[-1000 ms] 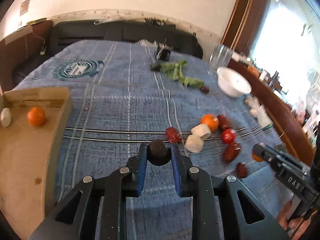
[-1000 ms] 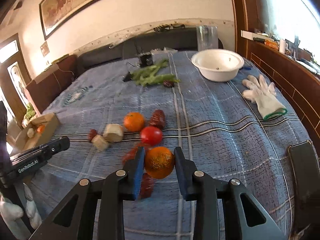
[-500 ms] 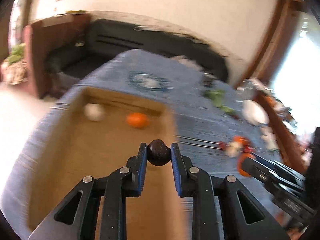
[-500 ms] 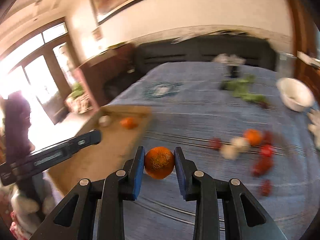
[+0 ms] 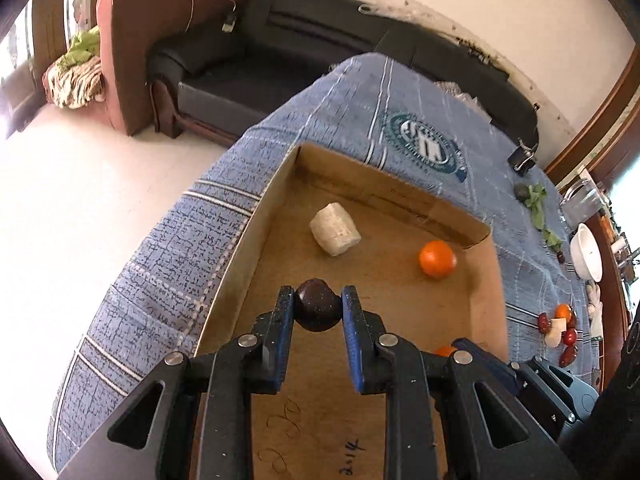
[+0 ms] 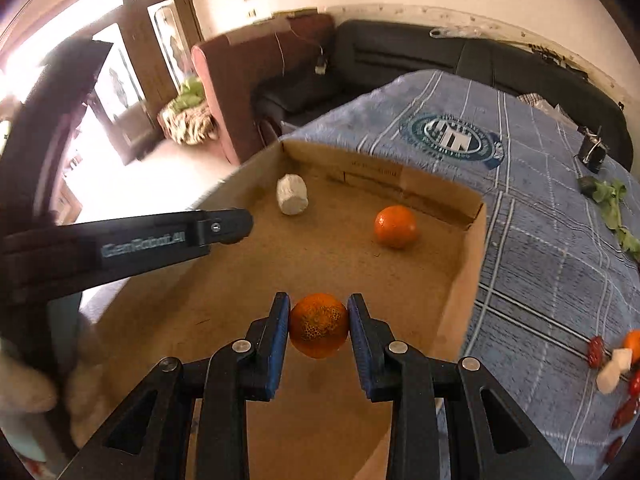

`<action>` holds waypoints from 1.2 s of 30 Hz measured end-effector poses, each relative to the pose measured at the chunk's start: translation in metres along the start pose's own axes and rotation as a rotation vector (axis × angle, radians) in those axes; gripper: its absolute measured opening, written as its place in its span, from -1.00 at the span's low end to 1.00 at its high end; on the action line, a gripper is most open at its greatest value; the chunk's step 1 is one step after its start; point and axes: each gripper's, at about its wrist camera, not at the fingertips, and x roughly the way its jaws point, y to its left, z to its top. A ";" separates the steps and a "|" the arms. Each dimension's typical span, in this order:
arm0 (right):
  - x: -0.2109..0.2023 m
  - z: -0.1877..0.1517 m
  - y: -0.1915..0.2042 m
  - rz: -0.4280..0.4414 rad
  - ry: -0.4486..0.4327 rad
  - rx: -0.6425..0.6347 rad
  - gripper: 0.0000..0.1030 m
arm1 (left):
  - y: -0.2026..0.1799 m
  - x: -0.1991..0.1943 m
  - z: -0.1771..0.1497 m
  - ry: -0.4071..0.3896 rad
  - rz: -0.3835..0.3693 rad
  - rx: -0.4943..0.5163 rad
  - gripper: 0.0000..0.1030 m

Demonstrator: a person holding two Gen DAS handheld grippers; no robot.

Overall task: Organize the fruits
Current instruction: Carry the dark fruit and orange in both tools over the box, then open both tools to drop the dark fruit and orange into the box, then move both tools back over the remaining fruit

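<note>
- Blue plaid tablecloth (image 5: 392, 112) covered the table, with a black sofa (image 5: 280, 40) beyond its far edge and pale floor to the left.
- Cardboard box (image 5: 248, 240), open-topped, sat at the table's left end; inside, toward its far wall, lay a white chunk (image 5: 335, 229) and, right of it, a loose orange (image 5: 437, 259), well apart.
- Left gripper (image 5: 317, 310) hung over the box floor, clamped on a dark round fruit (image 5: 317, 311).
- Right gripper (image 6: 319, 325), to its right and also over the box, pinched a speckled orange (image 6: 319, 325).
- Judgement: release step in hand; each fruit best lowered close to the cardboard before the jaws part, onto bare floor clear of the items already in the box, as round fruit may roll.
- Remaining fruits (image 6: 612, 364) lay scattered on the cloth at far right.
</note>
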 end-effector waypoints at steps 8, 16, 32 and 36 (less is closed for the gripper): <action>0.011 0.001 -0.002 -0.004 0.033 -0.018 -0.34 | 0.005 0.012 0.001 0.026 -0.024 -0.017 -0.32; -0.032 -0.002 -0.010 0.047 -0.069 0.034 0.09 | 0.011 -0.050 -0.009 -0.114 -0.041 -0.074 0.02; -0.201 -0.124 -0.176 -0.320 -0.169 0.352 0.75 | -0.087 -0.141 -0.089 -0.259 -0.209 0.073 0.39; -0.242 -0.136 -0.219 -0.559 -0.167 0.391 0.86 | -0.134 -0.138 -0.104 -0.238 -0.253 0.174 0.39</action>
